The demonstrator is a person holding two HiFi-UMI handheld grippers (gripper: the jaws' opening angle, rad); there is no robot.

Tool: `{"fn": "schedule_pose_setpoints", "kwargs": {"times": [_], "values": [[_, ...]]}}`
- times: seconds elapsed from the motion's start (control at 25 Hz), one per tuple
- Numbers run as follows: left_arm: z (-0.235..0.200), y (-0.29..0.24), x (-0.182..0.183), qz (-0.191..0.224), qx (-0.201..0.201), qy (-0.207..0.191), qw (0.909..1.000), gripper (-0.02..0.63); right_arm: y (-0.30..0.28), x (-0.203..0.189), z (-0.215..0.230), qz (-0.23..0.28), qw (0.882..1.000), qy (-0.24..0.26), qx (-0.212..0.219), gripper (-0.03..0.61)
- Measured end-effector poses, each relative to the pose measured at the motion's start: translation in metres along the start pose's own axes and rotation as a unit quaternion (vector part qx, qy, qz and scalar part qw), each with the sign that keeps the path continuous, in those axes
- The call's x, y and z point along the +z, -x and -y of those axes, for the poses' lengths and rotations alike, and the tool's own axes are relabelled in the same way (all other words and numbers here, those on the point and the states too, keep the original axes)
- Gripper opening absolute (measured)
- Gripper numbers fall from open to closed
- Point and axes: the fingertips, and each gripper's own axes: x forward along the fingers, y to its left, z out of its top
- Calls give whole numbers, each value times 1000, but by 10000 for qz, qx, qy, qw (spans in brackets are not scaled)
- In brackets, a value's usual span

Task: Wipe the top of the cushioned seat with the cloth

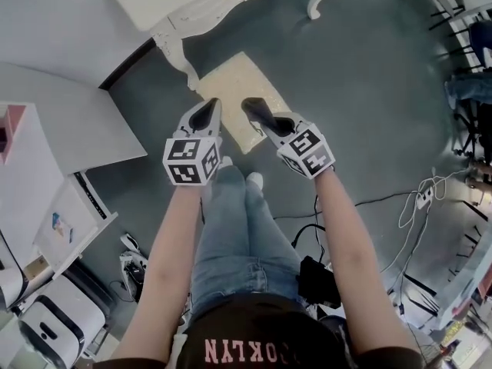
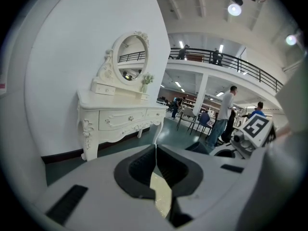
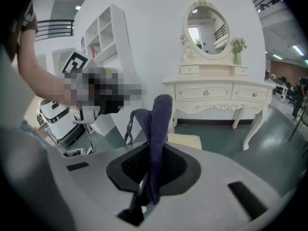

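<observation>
The cushioned seat (image 1: pixel 240 97) is a cream square stool on the grey floor, just in front of both grippers. In the right gripper view the seat (image 3: pixel 186 141) lies beyond the jaws. My right gripper (image 1: pixel 255 109) is shut on a dark blue-purple cloth (image 3: pixel 157 124), which sticks up out of the jaws and droops to the left. My left gripper (image 1: pixel 207 111) is shut with nothing in it; a sliver of the seat (image 2: pixel 161 192) shows below its jaws. Both grippers are held in the air, side by side, above the person's feet.
A white carved dressing table (image 1: pixel 201 4) with an oval mirror (image 3: pixel 208 27) stands behind the seat. White shelving (image 1: pixel 42 177) and a white machine (image 1: pixel 52 326) are at the left. Cables (image 1: pixel 419 198) run over the floor at the right. People (image 2: pixel 225 113) stand far off.
</observation>
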Motion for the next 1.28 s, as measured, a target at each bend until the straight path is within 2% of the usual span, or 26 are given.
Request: {"fn": "schedule_pose_setpoints", "kwargs": {"times": [0.28,0.52,0.68,0.8,0.92,1.28], "values": [[13,17,45,355,-65,-184,9992,8,44,37,11,254,9980,2,-582,35],[23,39,87,719,-83,-402,9966,8,85,68,13,464,9926,290,-1084,35],[21,55,114,1010,-20,-480,9937,8,112,89,17,813,9872,81,-1369,35],[23,65,133,1215,10,-565,9910,8,131,107,21,1175,9807,-191,-1551,35],[29,72,147,1365,21,-811,9873,8,146,124,21,1459,9734,-348,-1733,35],[54,92,181,1787,12,-1401,9739,8,190,165,12,2155,9491,-252,-2285,35]]}}
